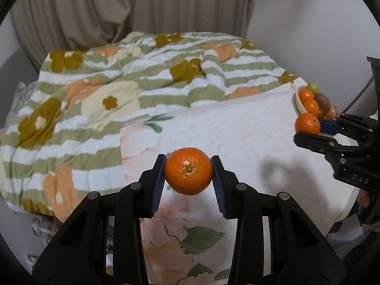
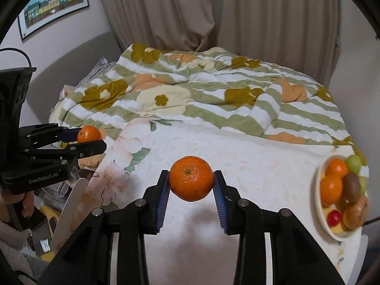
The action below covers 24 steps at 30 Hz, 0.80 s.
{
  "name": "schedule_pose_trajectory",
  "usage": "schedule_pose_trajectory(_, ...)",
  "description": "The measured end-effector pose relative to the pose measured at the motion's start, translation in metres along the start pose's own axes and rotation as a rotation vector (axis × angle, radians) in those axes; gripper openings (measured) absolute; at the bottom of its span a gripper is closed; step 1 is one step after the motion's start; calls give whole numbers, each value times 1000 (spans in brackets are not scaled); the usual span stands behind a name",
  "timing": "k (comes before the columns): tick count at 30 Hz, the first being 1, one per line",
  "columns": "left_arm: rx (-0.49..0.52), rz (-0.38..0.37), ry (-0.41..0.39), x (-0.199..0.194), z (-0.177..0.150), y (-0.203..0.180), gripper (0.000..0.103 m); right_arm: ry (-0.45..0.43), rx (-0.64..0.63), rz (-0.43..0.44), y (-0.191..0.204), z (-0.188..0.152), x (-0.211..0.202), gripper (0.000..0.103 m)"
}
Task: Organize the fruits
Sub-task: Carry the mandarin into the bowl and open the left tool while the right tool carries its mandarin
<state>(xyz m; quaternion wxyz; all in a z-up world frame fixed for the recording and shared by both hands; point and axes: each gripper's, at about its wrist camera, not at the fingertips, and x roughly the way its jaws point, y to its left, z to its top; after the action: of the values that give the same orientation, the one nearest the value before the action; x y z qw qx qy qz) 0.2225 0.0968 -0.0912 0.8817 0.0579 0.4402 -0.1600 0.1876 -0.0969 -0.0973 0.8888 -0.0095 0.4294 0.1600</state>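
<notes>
My left gripper [image 1: 188, 174] is shut on a mandarin [image 1: 188, 171] and holds it above the floral tablecloth [image 1: 237, 130]. It also shows at the left of the right wrist view [image 2: 95, 140], with its mandarin [image 2: 88, 134]. My right gripper [image 2: 191, 181] is shut on a second mandarin [image 2: 191, 178] above the table. It also shows at the right of the left wrist view [image 1: 308, 128], with its mandarin [image 1: 307, 123] just in front of the fruit bowl [image 1: 299, 104]. The cream bowl [image 2: 319, 204] holds oranges, a kiwi, green fruit and a red one.
A striped floral quilt [image 2: 201, 99] is heaped on the far half of the table. Beige curtains [image 2: 213, 11] hang behind. A framed picture [image 2: 52, 4] is on the left wall. The table edge runs along the left [image 2: 78, 190], with clutter below it.
</notes>
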Motion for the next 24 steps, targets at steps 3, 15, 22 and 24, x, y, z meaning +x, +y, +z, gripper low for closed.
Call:
schedule_pose_trajectory(3,15,-8,-16,-8,8,-18,45,-14,28,-15,-14,-4,-20,33)
schedule_pose_trajectory(15,21,-30,-70,-14,34,-145,45,-28,62,-56,-120,-43,-92,33)
schedule_pose_trajectory(22,16,-68,-64,3,43,-228,45,-23,77,-66,-191,-60,-116,33)
schedule_pose_trajectory(24,11,-71,-59,11,46,-250,45,-27,77,-66,-212,-64,-121,33)
